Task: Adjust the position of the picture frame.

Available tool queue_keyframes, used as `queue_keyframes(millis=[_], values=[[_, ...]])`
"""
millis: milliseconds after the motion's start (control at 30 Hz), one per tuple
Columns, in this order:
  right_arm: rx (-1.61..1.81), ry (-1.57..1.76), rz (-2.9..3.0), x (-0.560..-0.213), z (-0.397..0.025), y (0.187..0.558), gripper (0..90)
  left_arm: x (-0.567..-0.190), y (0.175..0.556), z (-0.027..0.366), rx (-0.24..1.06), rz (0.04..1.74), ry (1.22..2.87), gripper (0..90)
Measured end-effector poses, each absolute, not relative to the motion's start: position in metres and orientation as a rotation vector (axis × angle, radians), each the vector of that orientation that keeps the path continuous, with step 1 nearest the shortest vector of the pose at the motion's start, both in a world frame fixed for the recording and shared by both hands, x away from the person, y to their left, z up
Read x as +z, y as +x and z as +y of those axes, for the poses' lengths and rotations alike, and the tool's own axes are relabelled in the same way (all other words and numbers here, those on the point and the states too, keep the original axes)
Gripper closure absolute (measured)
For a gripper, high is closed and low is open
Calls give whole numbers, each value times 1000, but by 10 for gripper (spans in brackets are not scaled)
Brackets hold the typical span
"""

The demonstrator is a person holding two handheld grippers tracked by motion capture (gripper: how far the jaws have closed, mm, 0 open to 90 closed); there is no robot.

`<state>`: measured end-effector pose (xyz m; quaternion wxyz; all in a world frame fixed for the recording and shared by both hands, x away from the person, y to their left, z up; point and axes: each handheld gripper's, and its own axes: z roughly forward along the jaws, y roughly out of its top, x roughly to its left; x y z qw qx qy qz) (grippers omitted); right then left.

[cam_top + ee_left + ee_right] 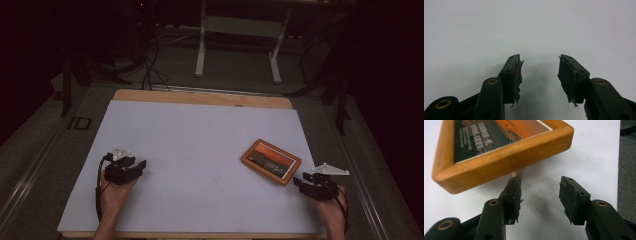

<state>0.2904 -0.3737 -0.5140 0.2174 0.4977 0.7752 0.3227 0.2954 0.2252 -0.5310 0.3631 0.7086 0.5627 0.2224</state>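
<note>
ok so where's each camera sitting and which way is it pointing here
High view: fixed above the person's side, looking forward and down on the white table; both hands come in from the bottom, holding the left gripper and right gripper.
Left gripper view: rides the left gripper, looking along its open jaws at bare white tabletop.
Right gripper view: rides the right gripper, looking along its open jaws at the wooden picture frame.
Shared: the high view and right gripper view both show the frame, lying just ahead of the right gripper.
</note>
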Motion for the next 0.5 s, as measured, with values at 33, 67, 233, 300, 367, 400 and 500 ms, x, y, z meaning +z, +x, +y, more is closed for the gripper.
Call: queue_keyframes(millis=[33,67,233,300,367,400,500], values=[[894,1378,2147,-514,-374,290,518,-531,295,225,572,1448,1824,522],[902,1370,2153,-512,-373,289,521,-530,295,225,577,1431,1828,523],[905,1357,2161,-508,-372,287,500,-530,294,222,585,1416,1844,523],[916,1362,2162,-506,-373,287,497,-530,294,222,584,1414,1856,523],[931,1359,2161,-505,-373,286,495,-531,294,222,585,1410,1856,523],[932,1353,2164,-504,-373,285,495,-530,294,222,582,1408,1856,523],[947,1339,2167,-499,-373,283,513,-531,295,222,580,1408,1857,523]])
